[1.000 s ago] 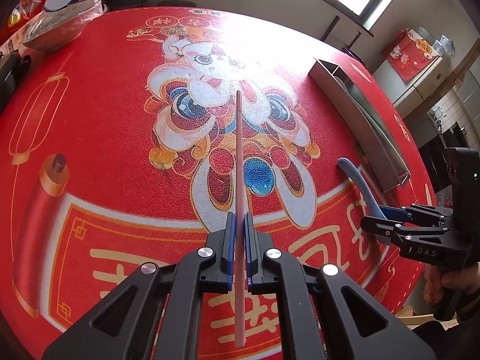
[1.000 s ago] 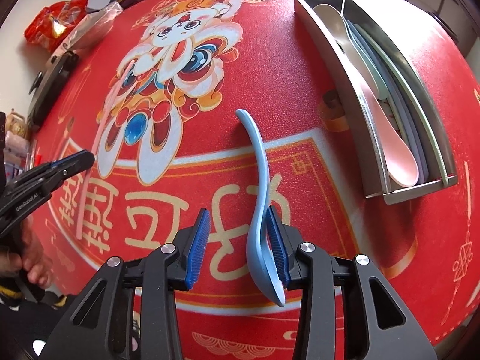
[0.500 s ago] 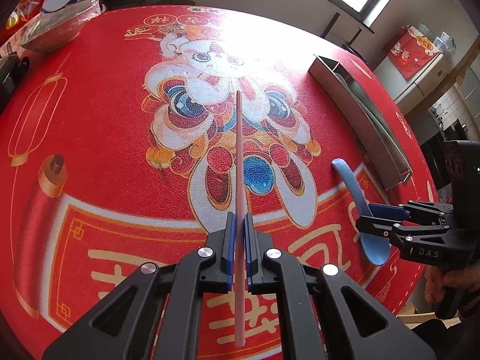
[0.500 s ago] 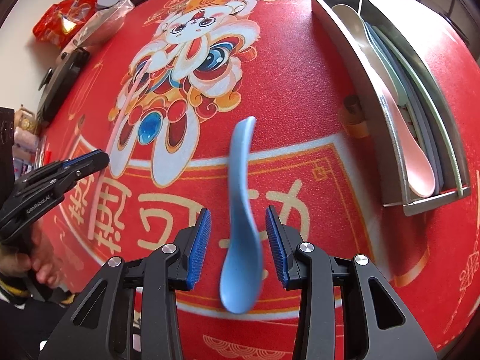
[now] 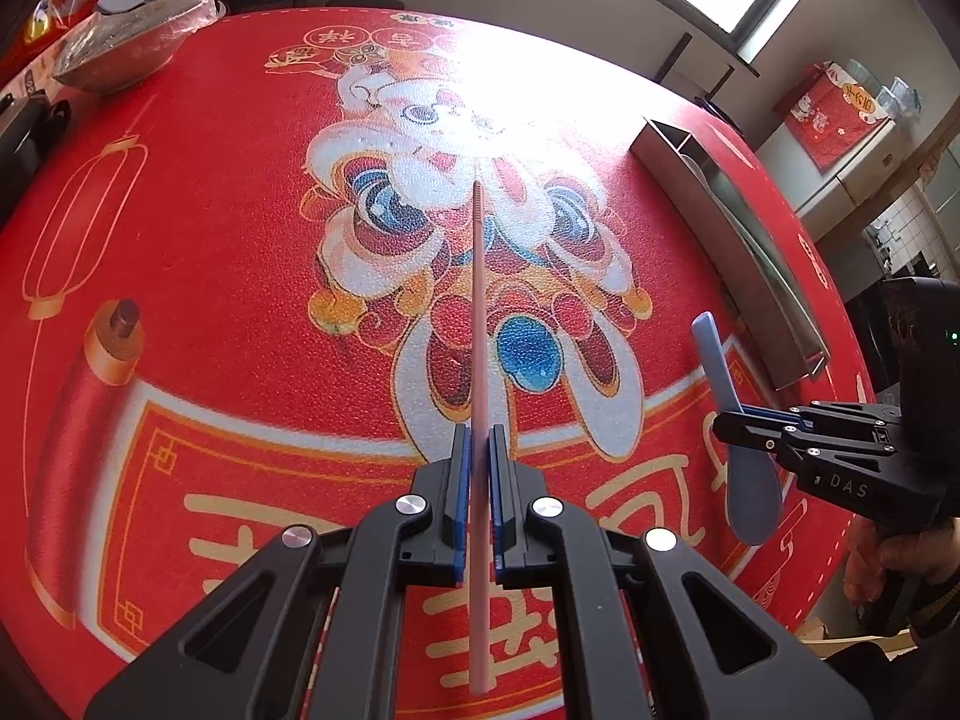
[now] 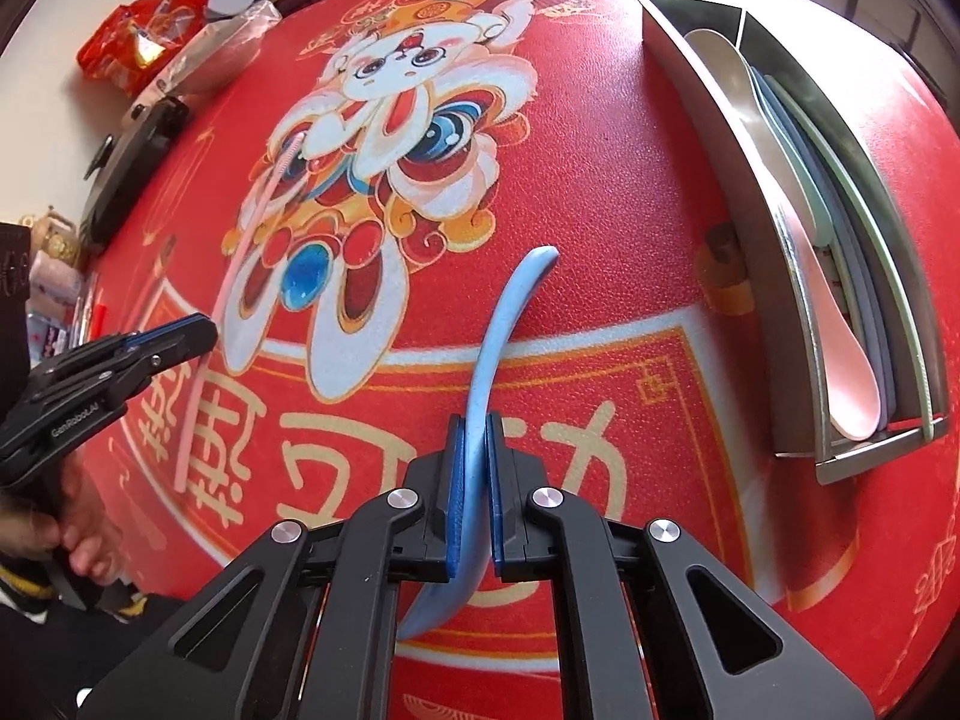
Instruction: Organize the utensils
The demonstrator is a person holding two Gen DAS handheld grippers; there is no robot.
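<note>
My left gripper (image 5: pixel 475 438) is shut on a pink chopstick (image 5: pixel 478 312) that points forward over the red mat; it also shows in the right wrist view (image 6: pixel 240 276). My right gripper (image 6: pixel 471 426) is shut on a blue spoon (image 6: pixel 498 330), held on edge above the mat with its bowl toward me; the spoon also shows in the left wrist view (image 5: pixel 735 420). A metal organizer tray (image 6: pixel 708 84) stands at the right, with a pink spoon (image 6: pixel 840 384) in its left slot and green and grey utensils (image 6: pixel 852 192) in its right slot.
A red printed mat (image 5: pixel 210 240) covers the round table. A wrapped bowl (image 5: pixel 126 48) and a black device (image 6: pixel 129 174) sit at the far left edge, with a red snack bag (image 6: pixel 144 30) beyond. The tray also shows in the left wrist view (image 5: pixel 768 294).
My right gripper has closed on the blue spoon and lifted it off the mat, turning it on edge. The left gripper has held the pink chopstick steady.
</note>
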